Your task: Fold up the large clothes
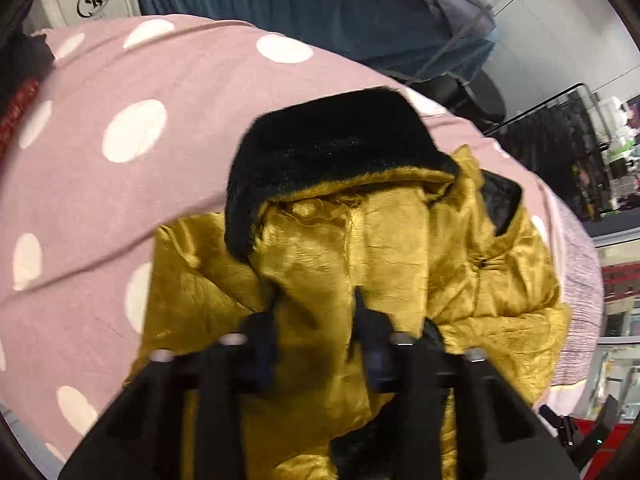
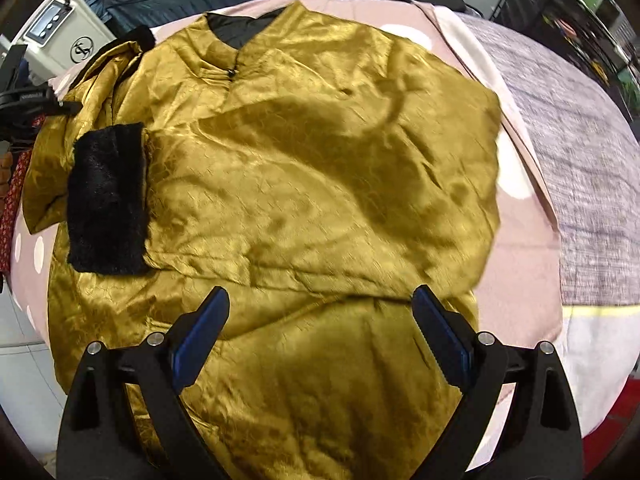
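The left gripper pinches, it seems, gold satin jacket fabric near a black fur cuff. The right gripper hangs spread wide above the jacket, gripping nothing.

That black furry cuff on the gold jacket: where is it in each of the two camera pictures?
Left wrist view: the black fur cuff sits at centre, just above the pinched gold fabric.
Right wrist view: a black fur cuff lies at the left, folded onto the jacket; whether it is the same cuff is unclear.
Shared landmark: the pink polka-dot sheet.

Shop floor: clothes rack, display shelves
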{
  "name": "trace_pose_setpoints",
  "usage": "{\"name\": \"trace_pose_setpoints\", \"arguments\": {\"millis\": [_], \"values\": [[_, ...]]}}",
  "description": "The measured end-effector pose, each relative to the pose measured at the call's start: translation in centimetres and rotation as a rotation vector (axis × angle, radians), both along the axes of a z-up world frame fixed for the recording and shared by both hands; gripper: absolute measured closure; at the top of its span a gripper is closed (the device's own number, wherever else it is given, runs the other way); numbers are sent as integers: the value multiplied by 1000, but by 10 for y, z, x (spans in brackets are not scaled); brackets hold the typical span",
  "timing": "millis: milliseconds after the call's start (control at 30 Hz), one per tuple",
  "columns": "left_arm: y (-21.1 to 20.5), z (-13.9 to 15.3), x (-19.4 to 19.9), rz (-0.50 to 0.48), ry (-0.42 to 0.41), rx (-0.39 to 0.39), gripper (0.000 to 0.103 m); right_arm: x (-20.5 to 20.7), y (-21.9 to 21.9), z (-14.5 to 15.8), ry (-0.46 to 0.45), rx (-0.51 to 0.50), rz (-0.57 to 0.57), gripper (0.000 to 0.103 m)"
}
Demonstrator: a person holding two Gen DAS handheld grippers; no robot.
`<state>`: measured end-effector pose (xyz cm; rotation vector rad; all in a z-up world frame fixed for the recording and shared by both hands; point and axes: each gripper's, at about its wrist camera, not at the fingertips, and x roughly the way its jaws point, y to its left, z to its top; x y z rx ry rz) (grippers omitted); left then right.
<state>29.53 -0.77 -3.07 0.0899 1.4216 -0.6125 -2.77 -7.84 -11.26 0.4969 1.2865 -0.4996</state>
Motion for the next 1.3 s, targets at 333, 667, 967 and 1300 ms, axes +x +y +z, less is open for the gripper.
{"name": "trace_pose_setpoints", "arguments": {"millis": [333,667,967,1300], "values": [[141,128,57,388,-468,76,95,-1,-16,1,-26,3,-45,12],[200,105,37,510,-460,220,95,18,-10,7,-55,-3,7,12],[13,137,-91,32,-665,53,95,9,-16,14,-72,-6,-31,12],[-129,-20,-291,-590,-450,234,35,-31,-49,12,-60,19,-178,12]]}}
